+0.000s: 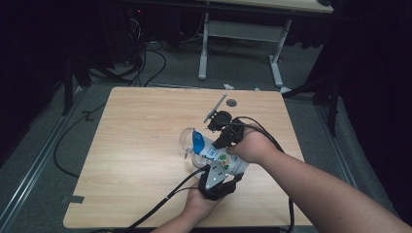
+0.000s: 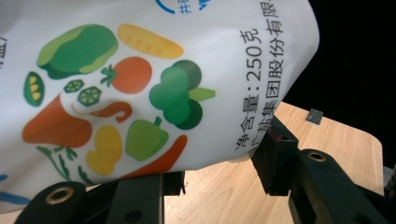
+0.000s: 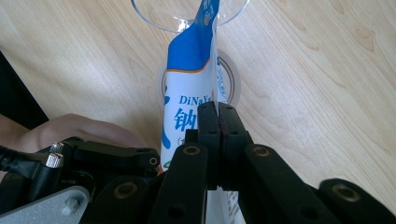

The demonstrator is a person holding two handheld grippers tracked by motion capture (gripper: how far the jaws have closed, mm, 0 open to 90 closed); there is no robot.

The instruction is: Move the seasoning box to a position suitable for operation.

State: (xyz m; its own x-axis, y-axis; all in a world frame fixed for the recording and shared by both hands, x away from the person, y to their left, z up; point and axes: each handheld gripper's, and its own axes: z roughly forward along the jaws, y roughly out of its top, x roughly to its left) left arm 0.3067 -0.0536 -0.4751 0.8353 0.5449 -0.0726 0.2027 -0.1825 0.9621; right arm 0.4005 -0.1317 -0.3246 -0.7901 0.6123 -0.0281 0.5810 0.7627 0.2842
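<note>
- White plastic pouch printed with coloured vegetables and a blue top (image 1: pixel 219 158), held tilted above the middle of the pale wooden table (image 1: pixel 136 145), torn blue mouth angled down into a clear glass cup (image 1: pixel 188 141) lying just beyond it.
- Left gripper (image 1: pixel 217 183) at the pouch's bulging bottom end, black jaws part-spread and pressing on the soft belly from both sides; pouch (image 2: pixel 154 88) sagging between them, table (image 2: pixel 345 140) below.
- Right gripper (image 3: pixel 217 121) higher up, jaws pressed together, pinching the pouch's thin flat side seam (image 3: pixel 187 116); cup rim (image 3: pixel 187 21) right at the blue tip.
- Risk, as a judgement: too steep a tilt, contents rushing out and overshooting the rim onto the wood.
- Risk: floppy mouth folding or slipping off the rim, since only a narrow seam gets pinched; spill beside the cup.
- Risk: harder squeeze at the belly, a sudden burst of contents.
- Risk: a nudge from the pouch tip shifting or rolling the light cup, unsteadied by anything.
- Risk: trailing black cable (image 1: pixel 160 204) snagging and jerking the lower hand.
</note>
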